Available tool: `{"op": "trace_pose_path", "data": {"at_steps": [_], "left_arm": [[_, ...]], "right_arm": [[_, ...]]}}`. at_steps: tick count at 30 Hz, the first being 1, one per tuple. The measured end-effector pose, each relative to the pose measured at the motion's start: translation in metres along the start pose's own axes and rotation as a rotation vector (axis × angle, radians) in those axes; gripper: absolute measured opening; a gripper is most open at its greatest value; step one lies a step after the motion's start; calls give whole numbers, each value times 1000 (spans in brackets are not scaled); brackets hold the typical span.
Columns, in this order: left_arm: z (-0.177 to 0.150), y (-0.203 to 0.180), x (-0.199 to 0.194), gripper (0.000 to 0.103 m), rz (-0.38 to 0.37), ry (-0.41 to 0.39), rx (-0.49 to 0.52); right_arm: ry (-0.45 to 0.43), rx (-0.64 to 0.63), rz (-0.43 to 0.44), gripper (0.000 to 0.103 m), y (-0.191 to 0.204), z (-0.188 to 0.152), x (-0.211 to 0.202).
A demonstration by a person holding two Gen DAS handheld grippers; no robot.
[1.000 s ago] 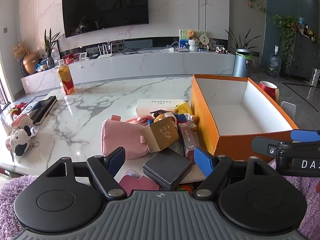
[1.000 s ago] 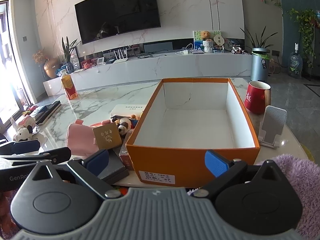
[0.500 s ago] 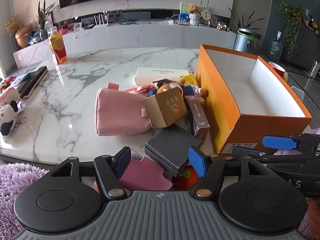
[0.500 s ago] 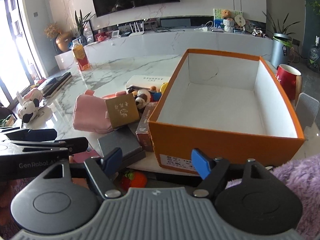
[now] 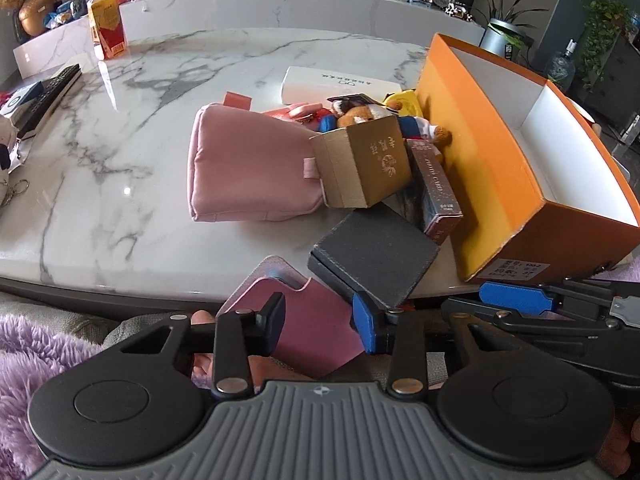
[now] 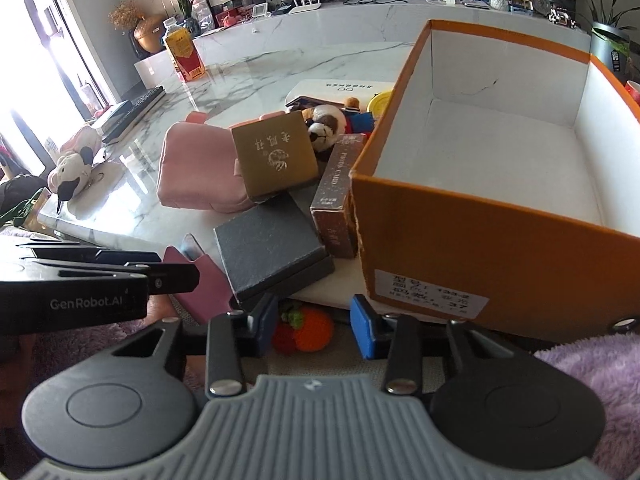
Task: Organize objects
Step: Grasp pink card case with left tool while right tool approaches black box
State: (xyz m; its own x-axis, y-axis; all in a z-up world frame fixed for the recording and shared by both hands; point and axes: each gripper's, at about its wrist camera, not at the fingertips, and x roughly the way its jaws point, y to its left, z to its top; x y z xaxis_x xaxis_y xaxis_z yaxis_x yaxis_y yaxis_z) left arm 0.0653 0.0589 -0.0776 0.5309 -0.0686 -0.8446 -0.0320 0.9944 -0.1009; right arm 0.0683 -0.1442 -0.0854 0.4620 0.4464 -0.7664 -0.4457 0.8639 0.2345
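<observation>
Held the left gripper low at the near edge of the marble table, its jaws part-way apart and just closing in. Lined up that way, by the look of it, to straddle the flat pink sleeve lying directly beneath and between the fingers; saw no pad pressing on it, so counted it as not yet gripped. Held the right gripper close beside on the right, likewise half-narrowed and just closing. Framed a knitted strawberry between its fingers, with a gap left on the right-hand pad, so nothing clamped there either. Found both targets below the table edge, probably fallen from the pile. Left the rest heaped just ahead of the fingertips: dark grey box, gold box, pink pouch, photo card box and plush bear. Set the orange box ahead and to the right, open-topped and bare inside, presumably to receive everything, hence the pile crowded against its wall.
</observation>
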Motion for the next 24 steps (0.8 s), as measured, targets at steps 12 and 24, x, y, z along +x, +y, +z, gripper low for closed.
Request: {"op": "trace_pose_path", "data": {"at_steps": [12,24], "left_arm": [[16,13,21,64,42,73,34],[36,-9,50,82,-58,254,561]], "right_arm": [[49,219,99,61,-7,16,36],[87,314,146,74,-14,18,60]]}}
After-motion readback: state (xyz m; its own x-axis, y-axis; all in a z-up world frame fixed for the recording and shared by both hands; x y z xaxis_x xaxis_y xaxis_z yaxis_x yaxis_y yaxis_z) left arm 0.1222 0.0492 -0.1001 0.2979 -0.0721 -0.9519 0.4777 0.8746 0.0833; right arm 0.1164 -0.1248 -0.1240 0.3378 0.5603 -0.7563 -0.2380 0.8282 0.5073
